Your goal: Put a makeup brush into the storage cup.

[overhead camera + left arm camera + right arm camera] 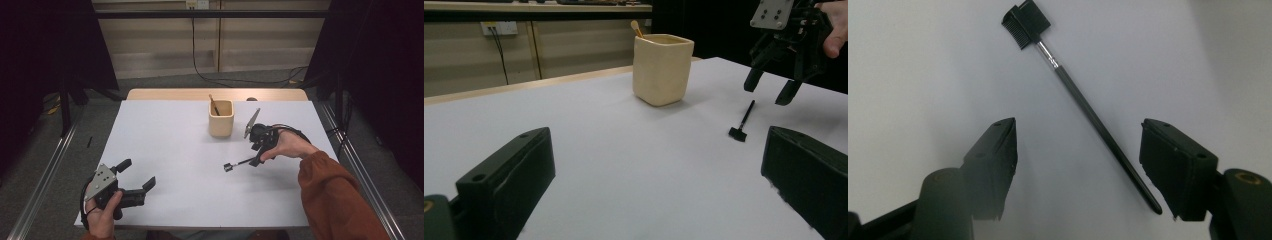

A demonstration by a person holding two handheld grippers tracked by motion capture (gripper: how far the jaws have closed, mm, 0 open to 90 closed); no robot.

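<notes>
A thin black brush point(240, 163) point(744, 120) point(1073, 85) with a small comb head lies flat on the white table point(165, 140), right of centre. My right gripper point(256, 159) point(769, 90) point(1078, 125) hovers just over its handle end, pointing down. The jaws are open and the handle runs between them, its tip close to one jaw, with neither pad touching it. My left gripper point(136, 173) point(659, 170) rests low near the front left of the table, open wide and holding nothing.
A cream square cup point(220, 120) point(661, 70) stands at the back centre with a wooden-handled stick point(214, 105) point(636, 27) leaning inside. A person's orange sleeve point(335, 195) comes in from the lower right. Cables lie on the floor beyond the table.
</notes>
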